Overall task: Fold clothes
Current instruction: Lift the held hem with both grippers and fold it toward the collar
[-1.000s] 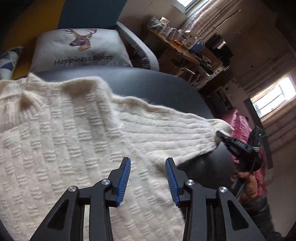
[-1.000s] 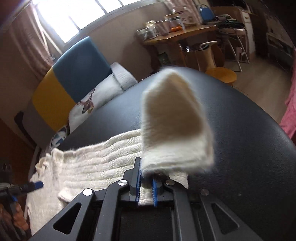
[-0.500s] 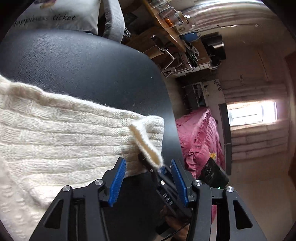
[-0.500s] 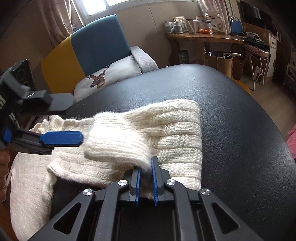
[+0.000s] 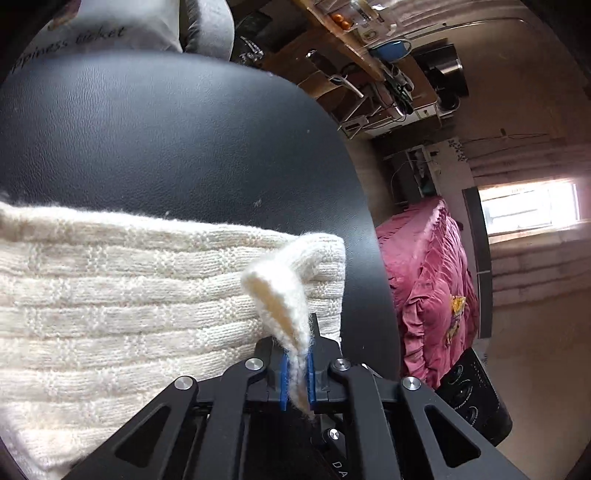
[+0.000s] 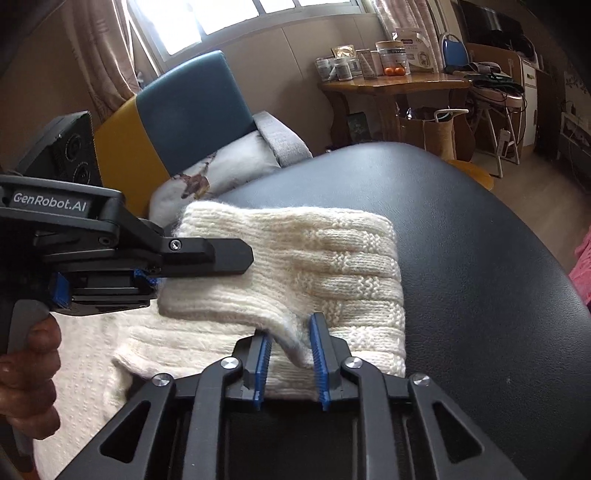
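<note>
At lower centre of the left wrist view, the left gripper (image 5: 295, 373) is clamped on the cuff (image 5: 284, 306) of the cream sweater (image 5: 110, 314). Lower centre of the right view, the right gripper (image 6: 290, 363) stands apart (cuff edge between its pads). Behind, the folded sleeve (image 6: 314, 266) lies on the black table (image 6: 480, 258).

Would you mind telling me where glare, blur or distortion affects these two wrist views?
Left wrist view: the window is blown out, the table edge bows from the fisheye, and the sweater cuff stays sharp. Right wrist view: the window glares white and the corners darken.
</note>
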